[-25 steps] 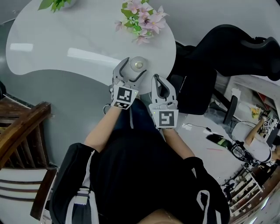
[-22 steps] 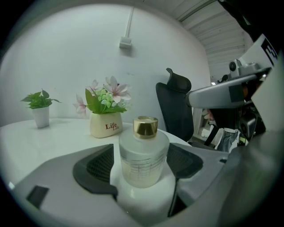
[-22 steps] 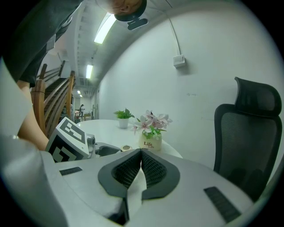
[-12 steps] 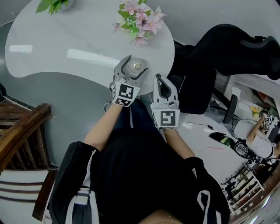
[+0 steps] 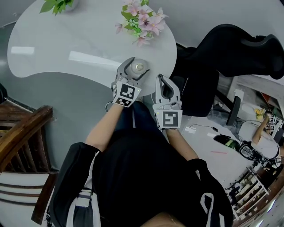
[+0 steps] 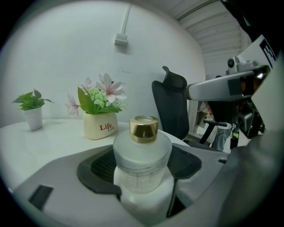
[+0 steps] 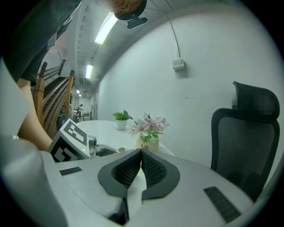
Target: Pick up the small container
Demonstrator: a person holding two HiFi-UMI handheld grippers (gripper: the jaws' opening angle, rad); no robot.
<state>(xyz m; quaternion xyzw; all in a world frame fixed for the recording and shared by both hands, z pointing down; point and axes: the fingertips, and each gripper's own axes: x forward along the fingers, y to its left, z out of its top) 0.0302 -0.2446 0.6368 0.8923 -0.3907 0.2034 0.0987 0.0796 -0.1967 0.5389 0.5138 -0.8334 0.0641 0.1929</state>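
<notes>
The small container (image 5: 140,66), a frosted white bottle with a gold cap (image 6: 143,128), stands near the front edge of the white table (image 5: 66,48). My left gripper (image 5: 138,67) reaches over that edge with its jaws on either side of the bottle (image 6: 143,164). The jaws are closing, and the dark pads (image 6: 98,167) sit beside the bottle's sides without clearly pressing on it. My right gripper (image 5: 161,80) hangs just right of the left one, off the table edge. Its pads (image 7: 141,170) meet with nothing between them.
A flower pot (image 5: 142,20) marked "Life" (image 6: 100,126) stands just behind the container. A small green plant (image 5: 57,4) is at the far left of the table. A black office chair (image 5: 230,48) stands to the right and a wooden chair (image 5: 22,133) to the left.
My left gripper has slid slightly forward around the container. The right gripper has hardly moved.
</notes>
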